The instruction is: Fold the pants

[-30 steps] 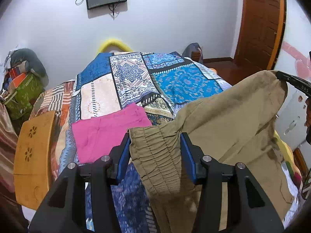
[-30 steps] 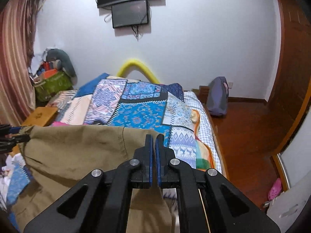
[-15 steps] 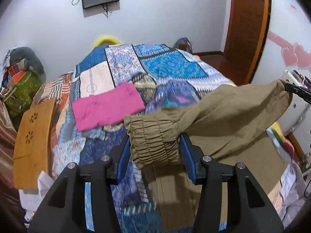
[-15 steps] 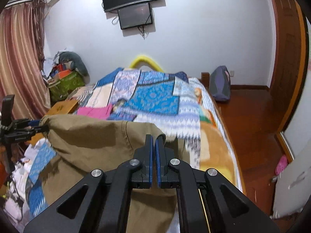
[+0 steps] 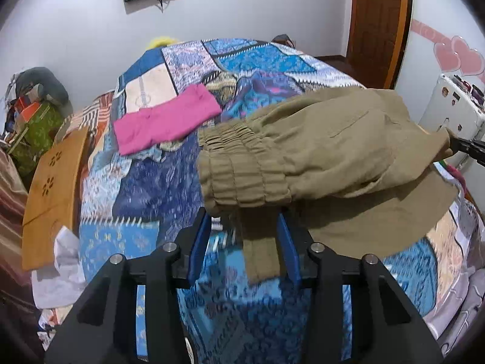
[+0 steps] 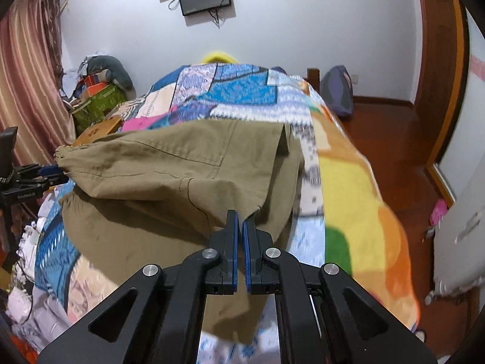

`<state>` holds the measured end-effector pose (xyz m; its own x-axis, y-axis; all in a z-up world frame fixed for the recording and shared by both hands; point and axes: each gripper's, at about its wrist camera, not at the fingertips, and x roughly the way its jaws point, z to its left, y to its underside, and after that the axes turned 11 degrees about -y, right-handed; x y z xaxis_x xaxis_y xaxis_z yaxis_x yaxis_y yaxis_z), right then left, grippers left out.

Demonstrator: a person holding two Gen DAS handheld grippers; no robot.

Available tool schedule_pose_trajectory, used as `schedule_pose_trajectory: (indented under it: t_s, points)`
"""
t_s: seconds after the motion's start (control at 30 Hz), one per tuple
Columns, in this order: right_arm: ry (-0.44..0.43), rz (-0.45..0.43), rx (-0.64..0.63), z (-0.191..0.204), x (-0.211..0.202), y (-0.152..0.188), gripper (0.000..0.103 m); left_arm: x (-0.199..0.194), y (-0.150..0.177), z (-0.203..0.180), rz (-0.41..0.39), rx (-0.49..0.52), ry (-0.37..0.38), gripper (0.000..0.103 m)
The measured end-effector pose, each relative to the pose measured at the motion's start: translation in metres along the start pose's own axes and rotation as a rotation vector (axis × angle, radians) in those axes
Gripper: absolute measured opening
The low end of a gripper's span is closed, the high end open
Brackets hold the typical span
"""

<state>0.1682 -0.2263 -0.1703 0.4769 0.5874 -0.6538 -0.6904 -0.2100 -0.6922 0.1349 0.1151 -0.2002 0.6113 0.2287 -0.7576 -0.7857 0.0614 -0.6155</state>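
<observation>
The bed (image 5: pixel 151 188) fills both views, covered by a patchwork quilt (image 6: pixel 242 91) in blues and oranges. Across its near end the khaki pants (image 5: pixel 348 139) are stretched between the two tools, the upper layer in the air and a lower layer already lying on the quilt beneath it. A folded pink garment (image 5: pixel 163 121) lies farther up the bed, well apart from the pants, and a wooden board (image 5: pixel 51 188) sits off the bed's left side.

The left tool (image 5: pixel 242 236) has the gathered elastic waistband (image 5: pixel 242 179) bunched at its blue pads; its jaws stand partly apart around that thick bundle and have just been closing a little on it, with a strip of khaki hanging between them. The right tool (image 6: pixel 240 233) is pinched fully together on a thin edge of the pants at the other end.

The step in hand looks like laying the held layer down over the one on the bed. To do it well, both tools should come down together at the same rate, keeping the fabric taut between them so no crease is trapped. The upper edge should line up with the edge already on the quilt before either tool lets go. The loosely bunched waistband is the likelier end to slip, so the left side wants a firm hold until the cloth rests flat.
</observation>
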Motion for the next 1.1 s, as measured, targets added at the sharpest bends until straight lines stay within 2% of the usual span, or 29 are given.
schedule_pose_trajectory:
  t_s: [0.13, 0.2, 0.33, 0.4, 0.5, 0.57, 0.63, 0.7, 0.77, 0.9, 1.0, 1.07, 1.1]
  points:
    - [-0.014, 0.036, 0.043, -0.005, 0.002, 0.019, 0.004, 0.001, 0.014, 0.003, 0.035, -0.017, 0.016, 0.045]
    - [-0.012, 0.06, 0.046, -0.005, 0.004, 0.024, 0.007, -0.002, 0.016, 0.003, 0.031, -0.011, 0.006, 0.045]
    - [0.031, 0.1, 0.011, 0.002, -0.002, 0.038, 0.011, -0.021, 0.015, 0.002, -0.011, 0.018, -0.021, 0.045]
    - [0.047, 0.103, -0.006, 0.006, -0.009, 0.039, 0.02, -0.035, 0.009, 0.0, -0.05, 0.031, -0.012, 0.045]
    - [0.044, 0.077, -0.032, 0.014, -0.02, 0.036, 0.027, -0.049, -0.002, -0.011, -0.097, 0.069, -0.007, 0.046]
    - [0.044, 0.059, -0.052, 0.021, -0.025, 0.032, 0.029, -0.053, -0.008, -0.024, -0.117, 0.119, 0.005, 0.053]
    - [0.028, 0.047, -0.07, 0.03, -0.027, 0.027, 0.036, -0.053, -0.01, -0.041, -0.133, 0.184, 0.0, 0.07]
    - [0.0, 0.037, -0.097, 0.041, -0.025, 0.022, 0.046, -0.049, -0.009, -0.056, -0.134, 0.245, -0.005, 0.077]
    - [-0.026, 0.041, -0.13, 0.053, -0.018, 0.018, 0.049, -0.042, -0.007, -0.074, -0.133, 0.311, -0.033, 0.084]
    - [-0.064, 0.089, -0.194, 0.076, 0.006, 0.019, 0.053, -0.023, -0.005, -0.097, -0.107, 0.402, -0.069, 0.084]
    - [-0.079, 0.128, -0.228, 0.088, 0.025, 0.022, 0.053, -0.013, -0.005, -0.105, -0.099, 0.429, -0.076, 0.083]
    - [-0.086, 0.148, -0.241, 0.093, 0.035, 0.024, 0.053, -0.012, -0.008, -0.107, -0.106, 0.429, -0.063, 0.079]
    - [-0.084, 0.156, -0.249, 0.096, 0.039, 0.025, 0.053, -0.013, -0.011, -0.107, -0.107, 0.421, -0.047, 0.074]
